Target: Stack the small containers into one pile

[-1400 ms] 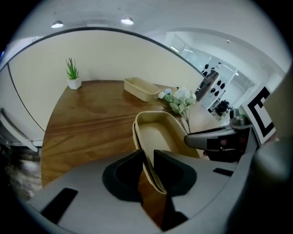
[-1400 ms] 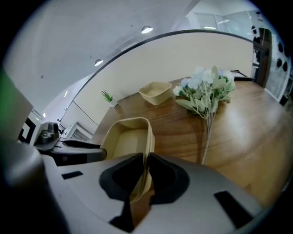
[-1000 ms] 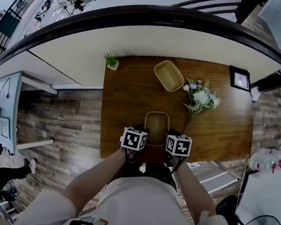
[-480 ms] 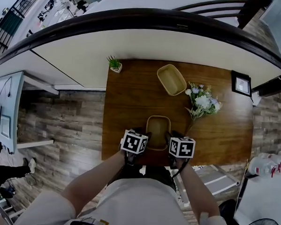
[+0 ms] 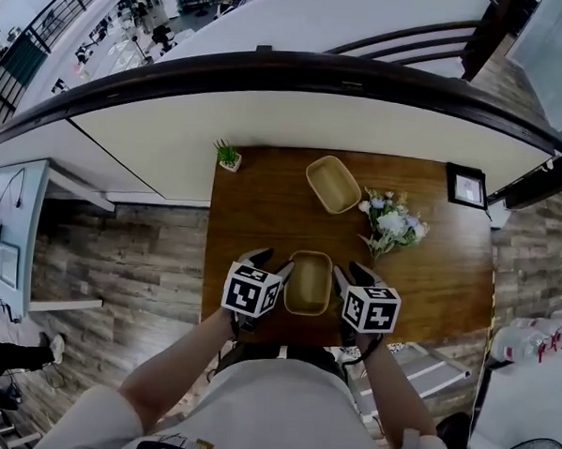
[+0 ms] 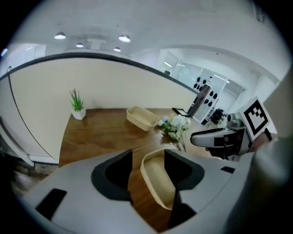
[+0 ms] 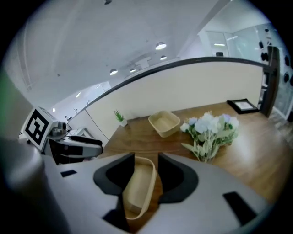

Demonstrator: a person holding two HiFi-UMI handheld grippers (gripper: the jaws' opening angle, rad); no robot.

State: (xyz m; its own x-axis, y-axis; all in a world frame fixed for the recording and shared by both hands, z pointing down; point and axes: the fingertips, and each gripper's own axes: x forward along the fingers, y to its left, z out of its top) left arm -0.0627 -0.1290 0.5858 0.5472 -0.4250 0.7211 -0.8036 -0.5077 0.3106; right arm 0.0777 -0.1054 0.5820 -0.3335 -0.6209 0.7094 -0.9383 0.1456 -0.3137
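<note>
A beige oblong container [image 5: 309,282] lies on the wooden table [image 5: 263,209] near its front edge. My left gripper [image 5: 268,262] hangs at its left side and my right gripper [image 5: 353,274] at its right, both above it. In the left gripper view the container [image 6: 158,183] shows through the gap of the gripper [image 6: 149,155], beyond the jaws. The right gripper view shows the container [image 7: 137,187] likewise beyond that gripper [image 7: 146,159]. Both pairs of jaws have just been opening, and no pad presses on the container. A second beige container [image 5: 333,183] sits at the table's far side.
A bunch of flowers [image 5: 389,222] lies right of centre. A small potted plant [image 5: 226,154] stands at the far left corner and a black picture frame [image 5: 468,187] at the far right. A curved cream counter wall [image 5: 174,119] borders the table's far edge.
Both grippers have risen and spread from the container's near end to flank it. The container rests in about the same spot on the table.
</note>
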